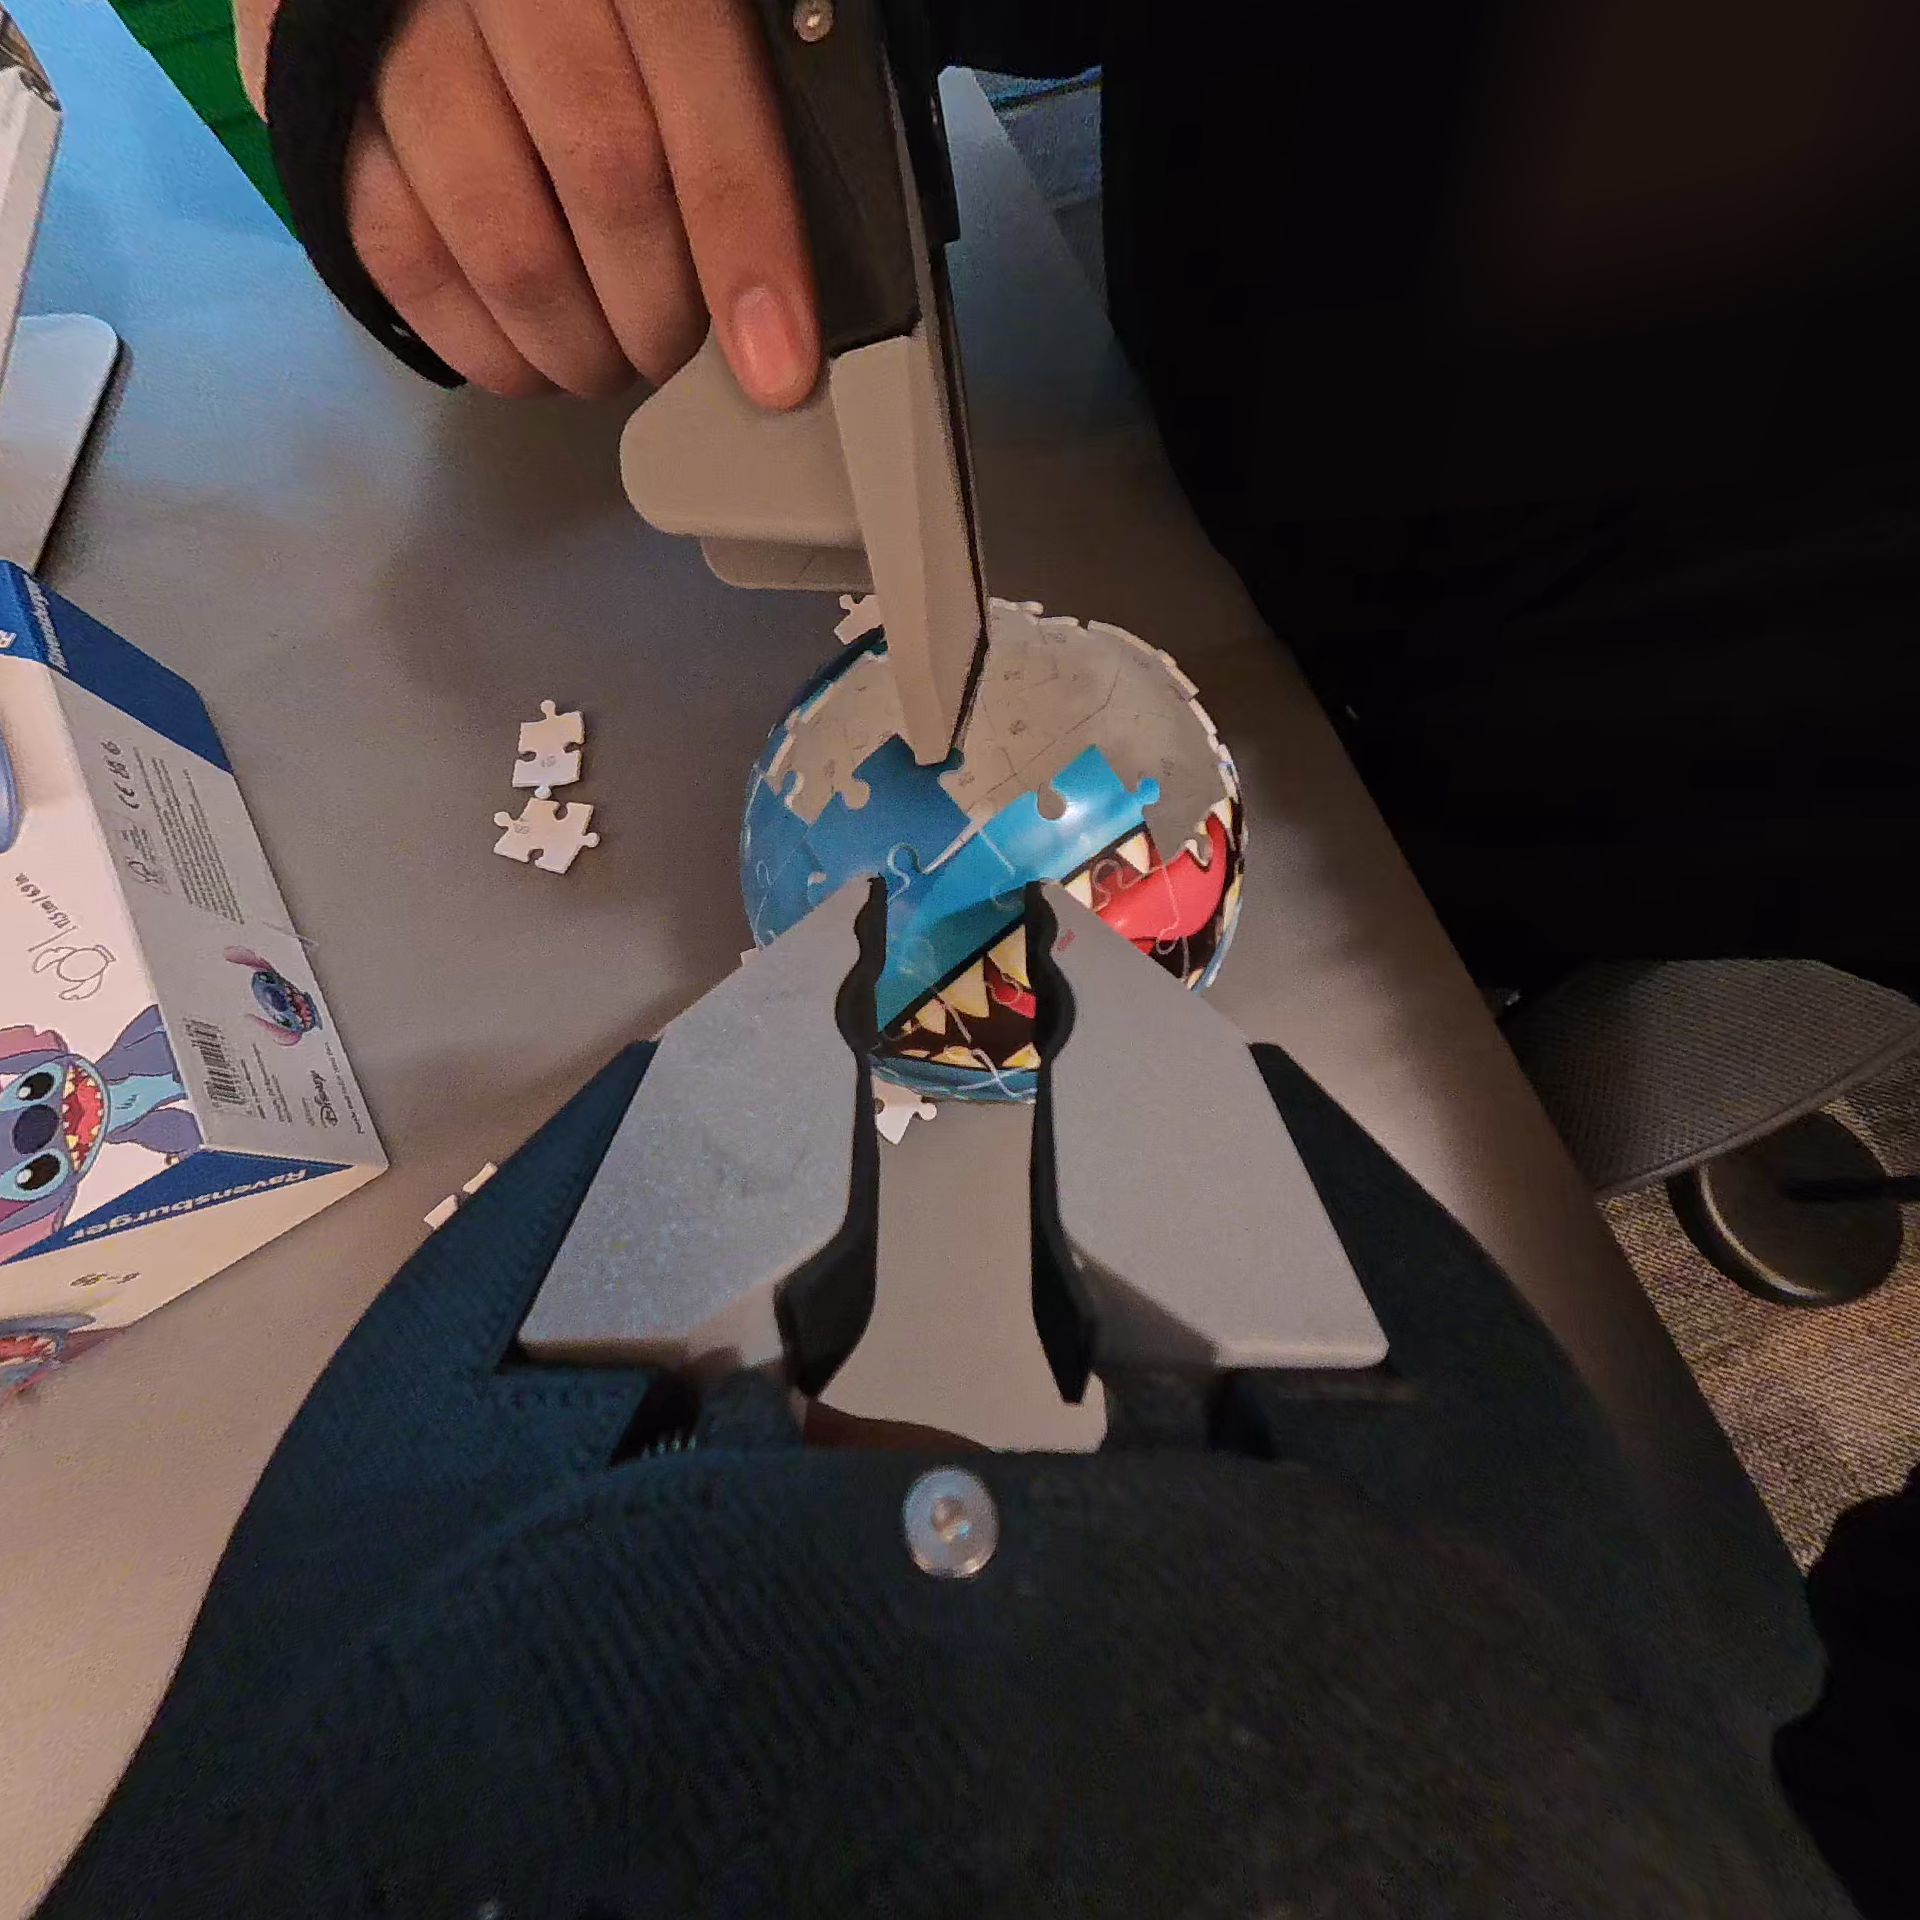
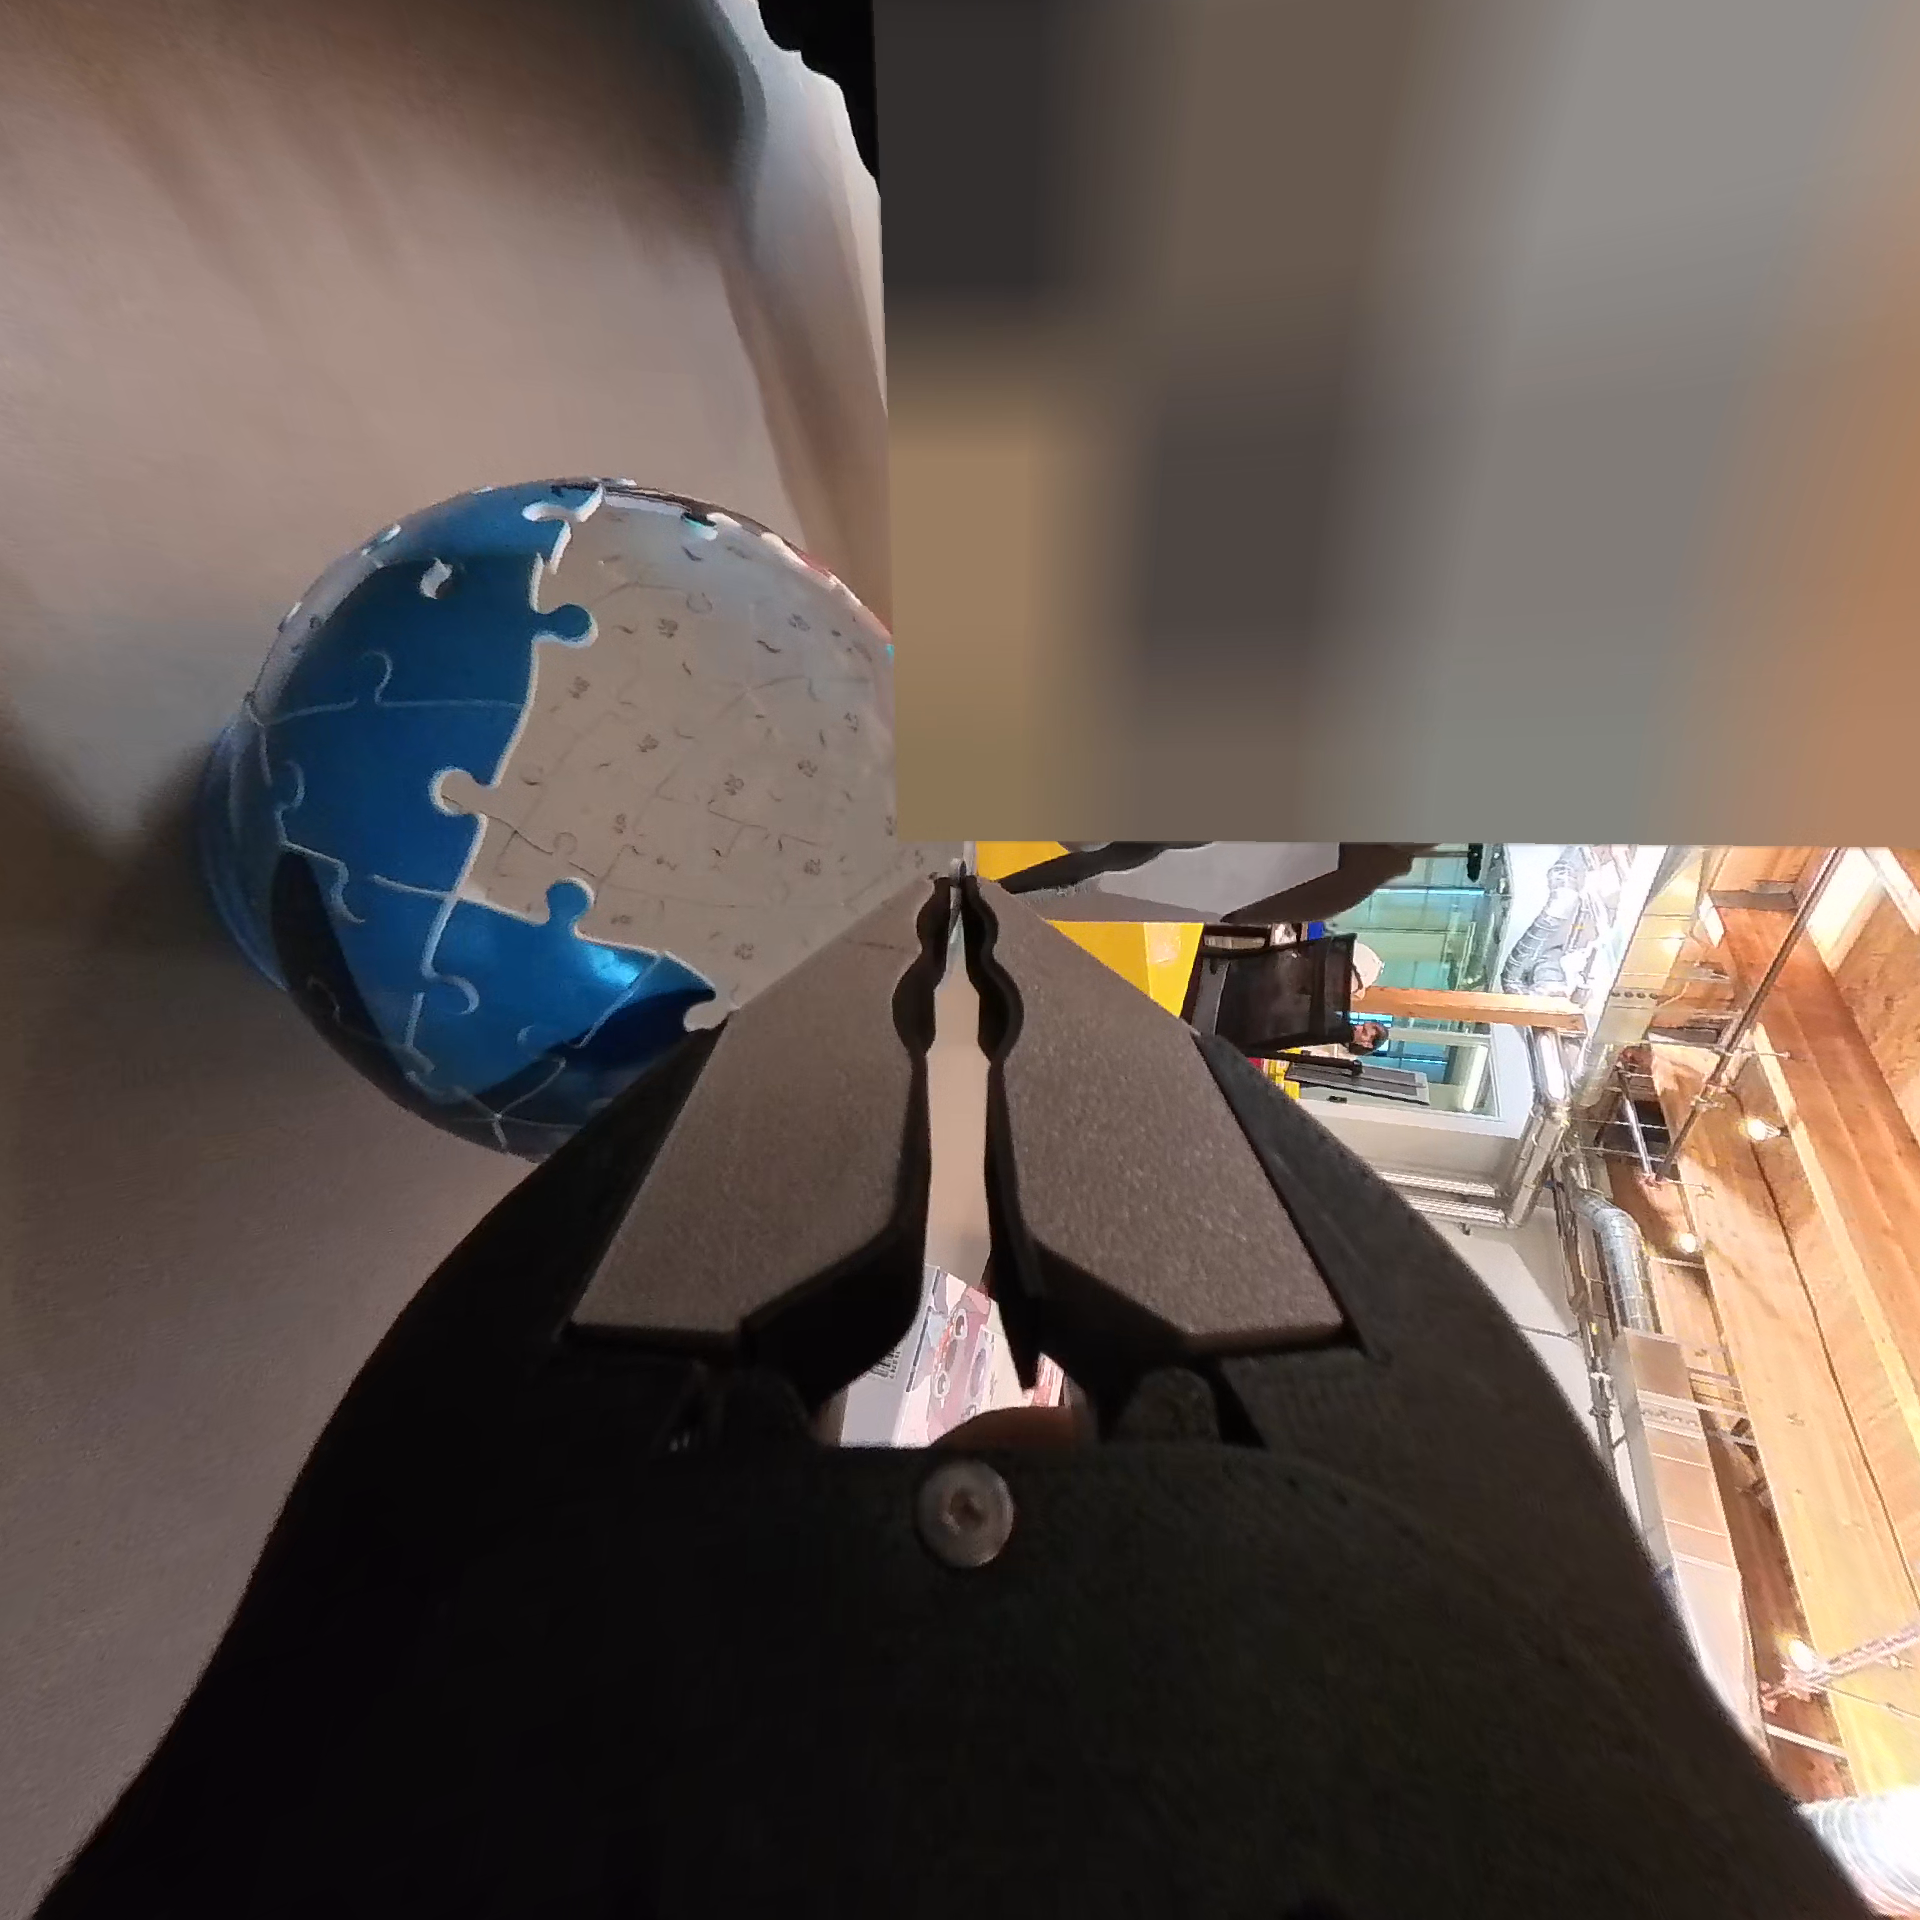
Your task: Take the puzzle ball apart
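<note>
Grey table top (image 1: 343, 582) fills most of the left wrist view, with a dark chair base on the floor at the right. On the table, near its right edge, sits the puzzle ball (image 1: 997, 883). It is blue with a big red mouth and white teeth on the near side. Its top is broken open, so the pale inside of the shell shows.

The left gripper (image 1: 954, 899) sits just in front of the ball. Its jaws are a little apart, with a narrow gap, and they hold nothing; the tips look to be right at the ball's near side.

The right gripper (image 1: 940, 743), held by a hand (image 1: 561, 197), comes down from the far side. Its tip pokes into the open top of the ball. In the right wrist view its jaws are almost closed, and I cannot tell if a piece sits between them.

Two loose white puzzle pieces (image 1: 548, 790) lie to the left of the ball. A box (image 1: 156, 935) with a blue cartoon animal lies further left.
</note>
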Tool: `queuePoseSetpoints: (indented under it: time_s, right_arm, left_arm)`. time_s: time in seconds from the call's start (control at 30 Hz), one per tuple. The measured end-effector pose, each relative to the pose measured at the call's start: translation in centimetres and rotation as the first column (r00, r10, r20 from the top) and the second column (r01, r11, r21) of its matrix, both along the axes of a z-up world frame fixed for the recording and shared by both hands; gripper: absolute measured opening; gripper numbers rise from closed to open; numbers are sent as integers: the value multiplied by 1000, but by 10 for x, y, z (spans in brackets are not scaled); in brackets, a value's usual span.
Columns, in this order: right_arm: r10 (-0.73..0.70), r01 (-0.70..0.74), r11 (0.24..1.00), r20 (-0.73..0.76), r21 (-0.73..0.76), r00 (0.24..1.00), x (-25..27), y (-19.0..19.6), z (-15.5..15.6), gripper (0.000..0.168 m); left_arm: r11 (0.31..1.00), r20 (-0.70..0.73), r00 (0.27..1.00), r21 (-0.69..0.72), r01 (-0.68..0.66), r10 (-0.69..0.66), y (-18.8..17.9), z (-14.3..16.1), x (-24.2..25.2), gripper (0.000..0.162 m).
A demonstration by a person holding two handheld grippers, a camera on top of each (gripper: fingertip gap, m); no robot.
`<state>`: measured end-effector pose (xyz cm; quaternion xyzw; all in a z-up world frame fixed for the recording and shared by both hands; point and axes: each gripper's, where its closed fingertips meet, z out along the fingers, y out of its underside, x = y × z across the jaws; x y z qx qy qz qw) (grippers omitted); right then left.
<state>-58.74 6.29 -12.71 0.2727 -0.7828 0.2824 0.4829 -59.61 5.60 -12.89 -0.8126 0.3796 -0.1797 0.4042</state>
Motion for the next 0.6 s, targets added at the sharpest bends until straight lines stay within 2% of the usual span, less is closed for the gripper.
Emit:
queuePoseSetpoints:
  time_s: [0.6]
  right_arm:
    - [-32,31,999,20,29,999,-2,4,-2,0]
  left_arm:
    - [999,26,999,-33,24,-23,0,-2,-2,29]
